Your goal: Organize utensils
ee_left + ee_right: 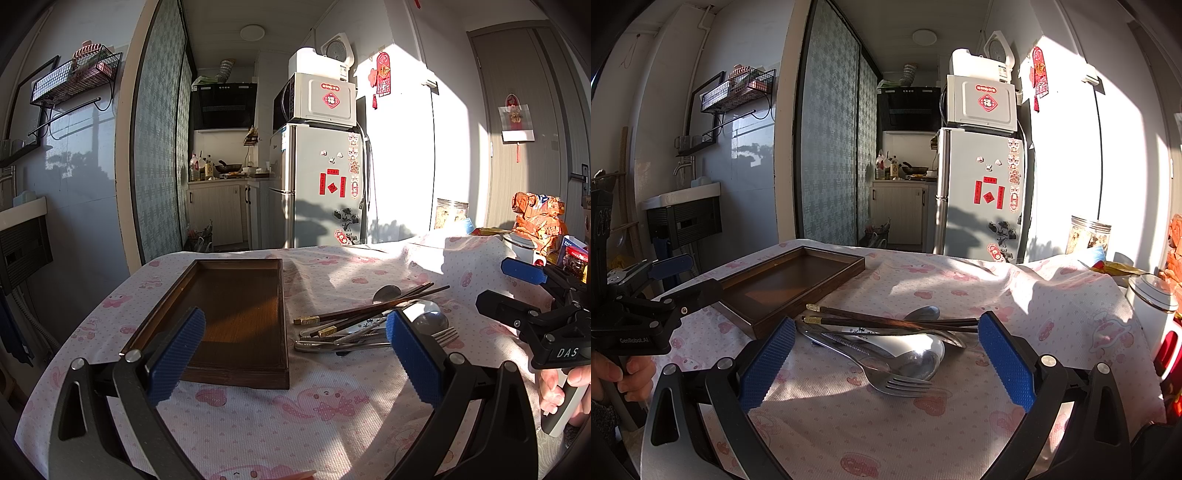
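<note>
An empty dark wooden tray point(236, 306) lies on the pink-patterned tablecloth point(295, 417). To its right is a pile of utensils point(373, 325): dark chopsticks point(886, 319), a fork point(897, 380), a steel spoon point(919, 358) and other cutlery beneath. My left gripper point(295, 354) is open above the tray's near right corner, holding nothing. My right gripper point(886, 363) is open just in front of the pile, with the fork and spoon lying between its blue pads point(1004, 362). Each gripper shows in the other's view: the right gripper point(508, 290) and the left gripper point(685, 280).
At the table's far right stand a glass jar point(451, 212), orange snack bags point(535, 221) and a white lidded pot point(1152, 306). A fridge point(317, 184) with a microwave on top stands behind the table. A hand point(620, 373) holds the left gripper's handle.
</note>
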`<state>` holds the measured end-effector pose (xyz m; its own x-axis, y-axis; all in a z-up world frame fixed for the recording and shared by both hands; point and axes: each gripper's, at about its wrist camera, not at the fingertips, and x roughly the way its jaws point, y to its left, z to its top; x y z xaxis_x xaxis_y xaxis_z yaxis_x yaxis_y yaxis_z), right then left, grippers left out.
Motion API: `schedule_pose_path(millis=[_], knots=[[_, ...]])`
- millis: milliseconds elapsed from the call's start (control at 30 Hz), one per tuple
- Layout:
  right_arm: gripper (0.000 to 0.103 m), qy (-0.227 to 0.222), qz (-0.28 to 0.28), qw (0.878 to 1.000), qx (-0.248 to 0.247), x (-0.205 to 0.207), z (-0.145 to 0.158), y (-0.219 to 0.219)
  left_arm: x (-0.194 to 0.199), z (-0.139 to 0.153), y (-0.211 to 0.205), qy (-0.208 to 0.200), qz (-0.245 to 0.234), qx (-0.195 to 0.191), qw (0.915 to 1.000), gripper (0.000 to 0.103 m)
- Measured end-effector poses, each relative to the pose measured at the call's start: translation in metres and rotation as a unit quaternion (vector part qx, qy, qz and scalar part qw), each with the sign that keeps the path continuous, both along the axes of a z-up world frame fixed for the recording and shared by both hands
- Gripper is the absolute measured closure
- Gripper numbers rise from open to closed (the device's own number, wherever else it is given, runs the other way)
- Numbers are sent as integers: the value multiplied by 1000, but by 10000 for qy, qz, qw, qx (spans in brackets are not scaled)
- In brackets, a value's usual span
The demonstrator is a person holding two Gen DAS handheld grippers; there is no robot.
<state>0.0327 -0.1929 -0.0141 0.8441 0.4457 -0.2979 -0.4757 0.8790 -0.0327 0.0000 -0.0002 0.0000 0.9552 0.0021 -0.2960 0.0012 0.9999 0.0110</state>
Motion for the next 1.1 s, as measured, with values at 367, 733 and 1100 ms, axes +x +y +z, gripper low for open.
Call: schedule_pose_path(millis=[367, 733, 1100], knots=[[3, 54, 33, 10000, 15, 2, 0, -1, 2, 0, 1, 80, 19, -18, 10000, 3], [3, 287, 93, 9995, -79, 7, -4, 1, 8, -6, -20, 300, -409, 445, 9977, 3], [3, 870, 67, 9952, -453, 11, 5, 9, 9, 2, -19, 684, -1031, 258, 9920, 3]])
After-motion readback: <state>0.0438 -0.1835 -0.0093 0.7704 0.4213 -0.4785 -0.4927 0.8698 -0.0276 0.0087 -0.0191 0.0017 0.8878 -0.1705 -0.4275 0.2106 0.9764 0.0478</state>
